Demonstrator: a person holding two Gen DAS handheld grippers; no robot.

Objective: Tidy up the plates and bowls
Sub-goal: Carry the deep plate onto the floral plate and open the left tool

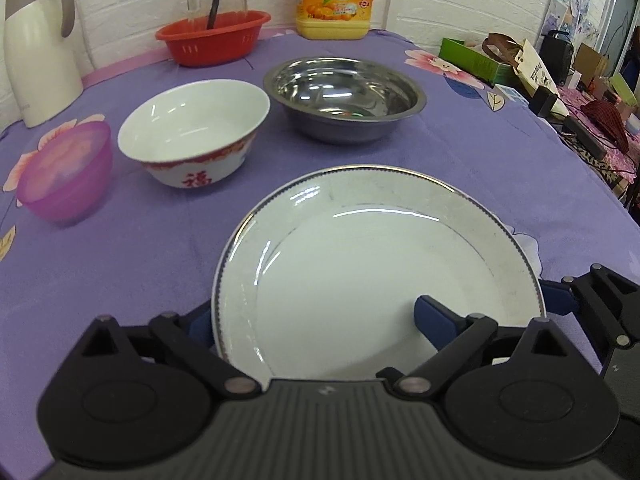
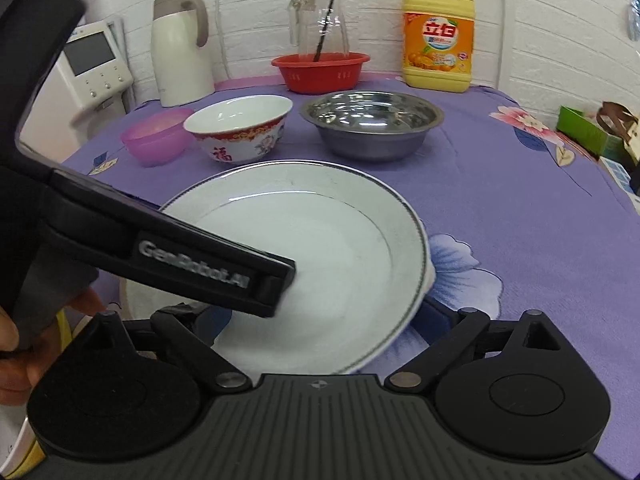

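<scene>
1. My left tongs (image 1: 312, 320) are spread around the plate's (image 1: 360, 264) near rim, one finger on top, ready to pinch.
2. My right tongs (image 2: 320, 312) are spread too.
3. The bowls (image 1: 192, 132) wait behind on the cloth (image 1: 120, 260).

— What do the two tools look like?

— Matte black plastic. Each gripper has a ribbed grey-black housing, two round pivot discs, angled link arms with silver rivets, and blue fingers (image 1: 434, 316).

— Both alike?

— The left gripper (image 1: 316, 322) and right gripper (image 2: 320, 312) match. The left one's side bar reads "GenRobot.AI" in silver.

— Any skin?

— Bare fingers of the person's hand (image 2: 12, 344) at the edge; no sleeve seen.
</scene>
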